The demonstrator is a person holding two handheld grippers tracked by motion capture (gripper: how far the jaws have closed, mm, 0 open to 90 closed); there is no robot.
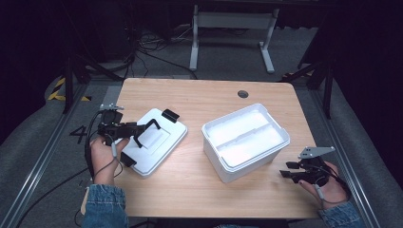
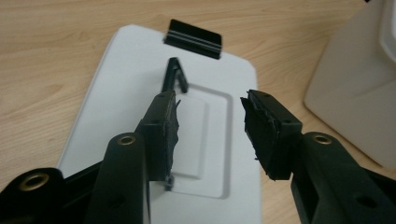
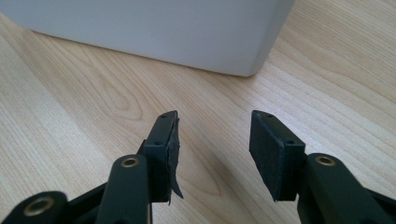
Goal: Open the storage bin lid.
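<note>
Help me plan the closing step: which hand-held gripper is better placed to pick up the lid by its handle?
Left. The left hand-held gripper hangs open right over the lid, near its black handle. The right hand-held gripper sits open beyond the box, away from the lid.

A wooden bench [image 1: 209, 99] with rounded corners is seen from above, and a dark round hole [image 1: 243, 94] is set near its far edge. Grey floor [image 1: 28, 142] is spread around it, crossed behind by black cables [image 1: 142, 50] and marked at the left with a yellow-and-black striped strip [image 1: 58, 89]. Beyond the bench a white frame [image 1: 233, 28] is stood on two legs, while metal rails [image 1: 40, 156] are laid along the floor at both sides and dark stands [image 1: 70, 78] are planted near the far corners.
</note>
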